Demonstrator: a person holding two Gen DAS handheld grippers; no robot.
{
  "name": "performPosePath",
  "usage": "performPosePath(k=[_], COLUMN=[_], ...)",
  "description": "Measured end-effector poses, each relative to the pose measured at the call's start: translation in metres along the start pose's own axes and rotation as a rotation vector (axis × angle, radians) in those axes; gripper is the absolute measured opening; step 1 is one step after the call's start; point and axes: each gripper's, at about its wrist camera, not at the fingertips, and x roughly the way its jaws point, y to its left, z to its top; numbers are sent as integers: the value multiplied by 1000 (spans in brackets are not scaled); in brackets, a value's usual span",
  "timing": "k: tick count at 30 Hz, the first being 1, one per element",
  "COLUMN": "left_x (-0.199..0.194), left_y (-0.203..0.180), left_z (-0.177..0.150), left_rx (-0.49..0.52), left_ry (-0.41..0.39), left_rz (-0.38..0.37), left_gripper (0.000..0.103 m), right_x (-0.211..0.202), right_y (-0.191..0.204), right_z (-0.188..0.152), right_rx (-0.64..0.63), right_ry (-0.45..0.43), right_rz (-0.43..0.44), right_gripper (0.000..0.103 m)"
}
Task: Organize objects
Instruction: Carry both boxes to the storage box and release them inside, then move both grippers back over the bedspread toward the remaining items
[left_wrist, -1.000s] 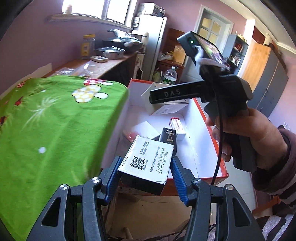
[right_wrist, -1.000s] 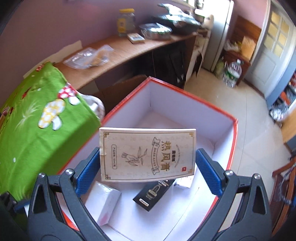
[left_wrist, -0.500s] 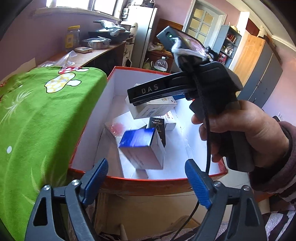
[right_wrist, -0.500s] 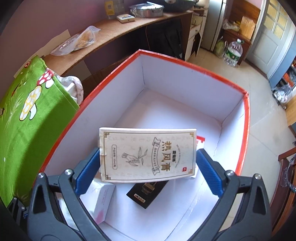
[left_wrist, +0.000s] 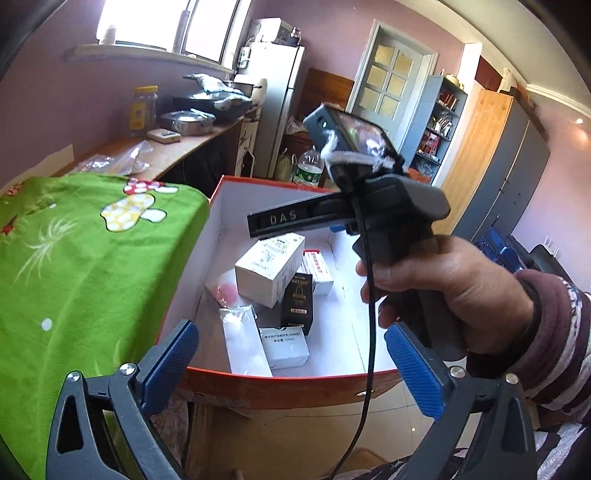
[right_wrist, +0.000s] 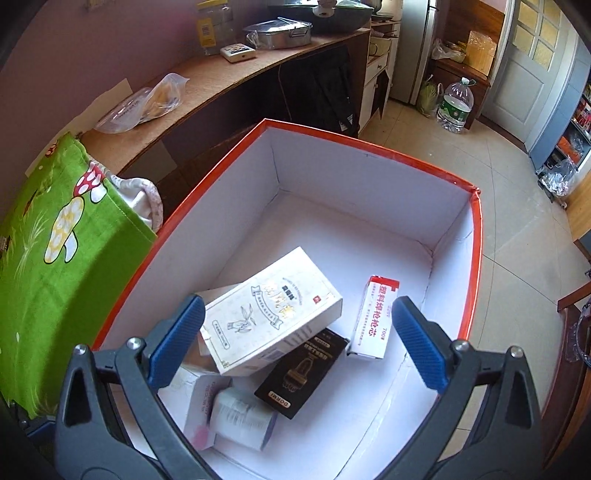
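The left gripper (left_wrist: 291, 362) is opening, nothing between its blue fingers (left_wrist: 171, 360); the right gripper (right_wrist: 297, 338) hangs spread and empty over the red-rimmed white cardboard box (right_wrist: 369, 155). In the right wrist view the cream printed carton (right_wrist: 273, 314) lies tilted at the box's 8 o'clock, propped on the black rectangular box (right_wrist: 301, 373), with the red-and-white slim carton (right_wrist: 373, 317) at 4 o'clock. To finish well, I judge, lift both grippers straight up clear of the rim; then look to the green mushroom-print cloth (left_wrist: 74, 266) on the surface for anything left.
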Motion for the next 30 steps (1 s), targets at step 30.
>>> performPosePath(k=[30], left_x=[-115], left_y=[73], left_z=[0], left_rx=[-140], left_ry=[-183], left_rz=[227], left_gripper=[102], right_x=[-58], right_y=[91], right_z=[9], right_rx=[-175], right_ry=[-174], right_rz=[73], right_gripper=[102])
